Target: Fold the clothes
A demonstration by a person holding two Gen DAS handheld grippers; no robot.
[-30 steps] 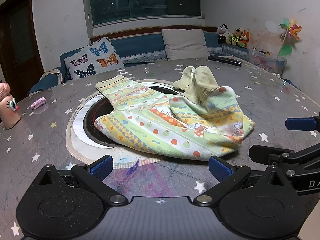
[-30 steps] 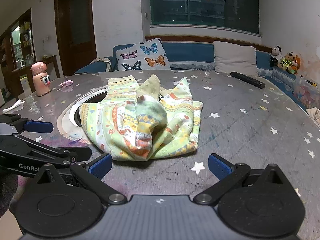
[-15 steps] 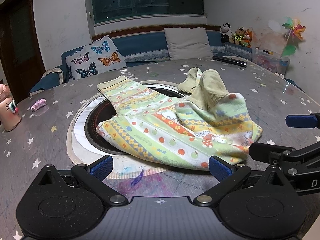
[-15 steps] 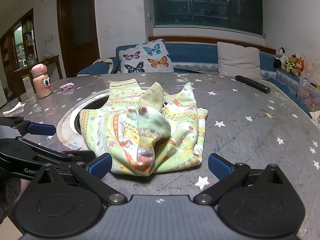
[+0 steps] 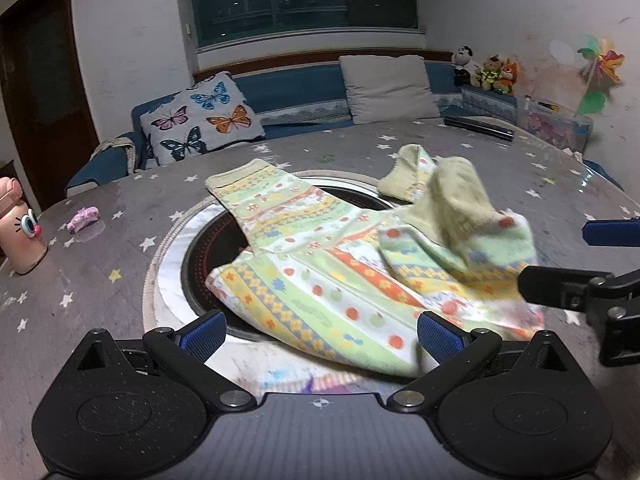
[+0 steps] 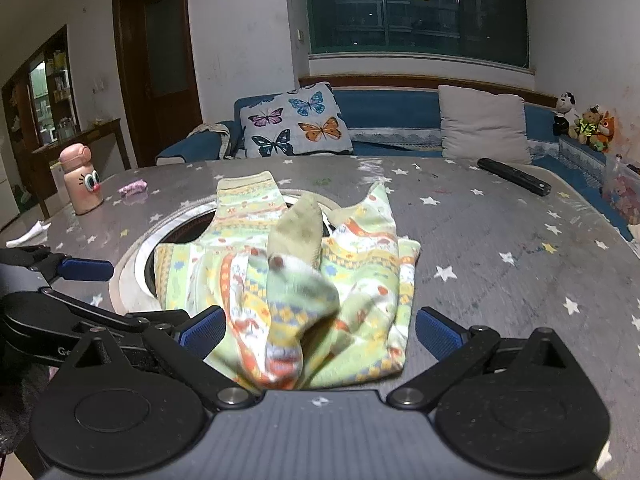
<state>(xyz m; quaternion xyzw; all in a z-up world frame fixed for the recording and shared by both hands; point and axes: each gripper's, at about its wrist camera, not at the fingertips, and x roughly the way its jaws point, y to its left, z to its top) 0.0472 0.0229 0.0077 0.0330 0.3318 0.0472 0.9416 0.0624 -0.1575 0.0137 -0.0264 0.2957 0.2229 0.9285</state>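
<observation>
A small pair of patterned green and yellow children's trousers (image 5: 340,276) lies crumpled on the round star-print table, partly over a dark round inset; it also shows in the right wrist view (image 6: 304,280). One leg lies flat toward the far left, the other is bunched up. My left gripper (image 5: 320,328) is open, its blue pads at the near edge of the cloth. My right gripper (image 6: 318,326) is open, with the near edge of the cloth between its fingers. The right gripper shows at the right of the left wrist view (image 5: 580,264), and the left gripper at the left of the right wrist view (image 6: 76,292).
A pink cartoon bottle (image 6: 82,180) and a small pink item (image 6: 134,188) sit at the table's far left. A black remote (image 6: 514,176) lies at the far right. A round dark inset with a white rim (image 5: 176,256) sits in the table under the cloth. A sofa with cushions is behind.
Both grippers have moved forward toward the trousers; the near edge of the cloth now reaches between their open fingers. The cloth looks blurred near the grippers.
</observation>
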